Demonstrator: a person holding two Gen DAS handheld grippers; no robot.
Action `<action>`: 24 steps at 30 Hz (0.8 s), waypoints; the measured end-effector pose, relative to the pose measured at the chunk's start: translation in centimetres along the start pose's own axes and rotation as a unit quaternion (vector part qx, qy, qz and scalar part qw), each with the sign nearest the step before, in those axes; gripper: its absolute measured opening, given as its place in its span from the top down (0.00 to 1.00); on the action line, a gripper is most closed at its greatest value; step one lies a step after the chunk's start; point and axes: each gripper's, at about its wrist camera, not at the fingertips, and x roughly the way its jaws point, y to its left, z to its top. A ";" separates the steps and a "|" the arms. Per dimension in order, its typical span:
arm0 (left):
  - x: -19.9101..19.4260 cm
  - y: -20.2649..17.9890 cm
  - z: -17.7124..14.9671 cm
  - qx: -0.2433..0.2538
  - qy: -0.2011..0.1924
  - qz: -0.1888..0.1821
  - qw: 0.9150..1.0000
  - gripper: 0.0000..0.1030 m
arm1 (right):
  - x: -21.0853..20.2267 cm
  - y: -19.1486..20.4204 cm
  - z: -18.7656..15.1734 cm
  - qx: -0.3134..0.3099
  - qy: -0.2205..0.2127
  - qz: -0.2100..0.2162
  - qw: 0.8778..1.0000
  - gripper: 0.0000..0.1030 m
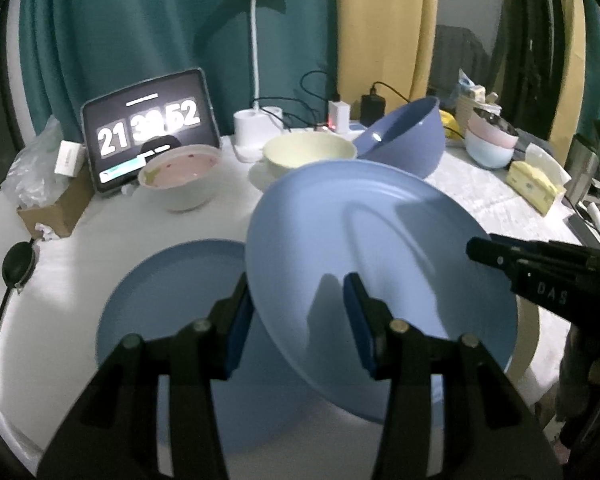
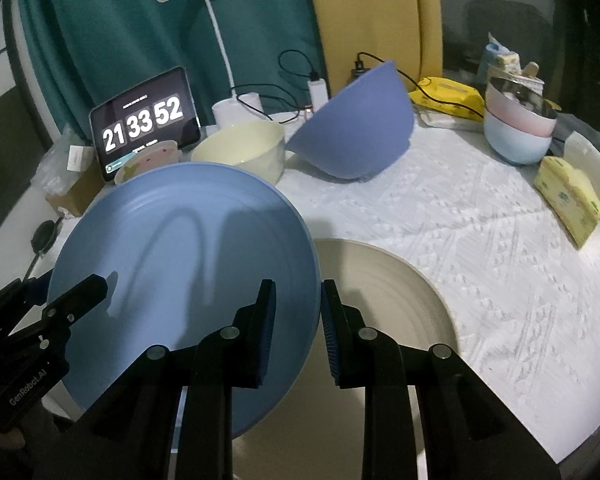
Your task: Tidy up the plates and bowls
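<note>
A light blue plate [image 1: 380, 240] hangs tilted above the table, held from both sides. My left gripper [image 1: 298, 284] is shut on its near rim, one pad on the plate's face, the other at its edge. My right gripper [image 2: 298, 284] is shut on the opposite rim of the same blue plate [image 2: 180, 248]. Beneath it, a second blue plate [image 1: 160, 300] lies flat on the table, and a beige plate [image 2: 388, 304] lies to its right. Behind stand a tipped purple-blue bowl [image 2: 360, 128], a cream bowl [image 2: 240, 148] and a pink-lined bowl [image 1: 180, 176].
A stack of pink and pale blue bowls [image 2: 516, 128] stands at the back right, beside a yellow tissue pack [image 2: 572, 200]. At the back are a tablet clock [image 1: 152, 128], a white desk lamp [image 1: 256, 120] with cables, and a cardboard box [image 1: 56, 208] at the left.
</note>
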 end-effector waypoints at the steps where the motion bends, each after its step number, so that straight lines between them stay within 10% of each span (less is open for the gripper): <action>1: 0.0 -0.3 0.0 0.001 0.001 -0.001 1.000 0.55 | -0.1 -0.3 -0.1 0.002 0.000 -0.001 1.000 0.76; 24: 2.9 -6.1 -1.7 0.058 0.057 -0.024 0.996 0.55 | -1.3 -5.9 -3.0 0.050 0.006 -0.032 0.998 0.76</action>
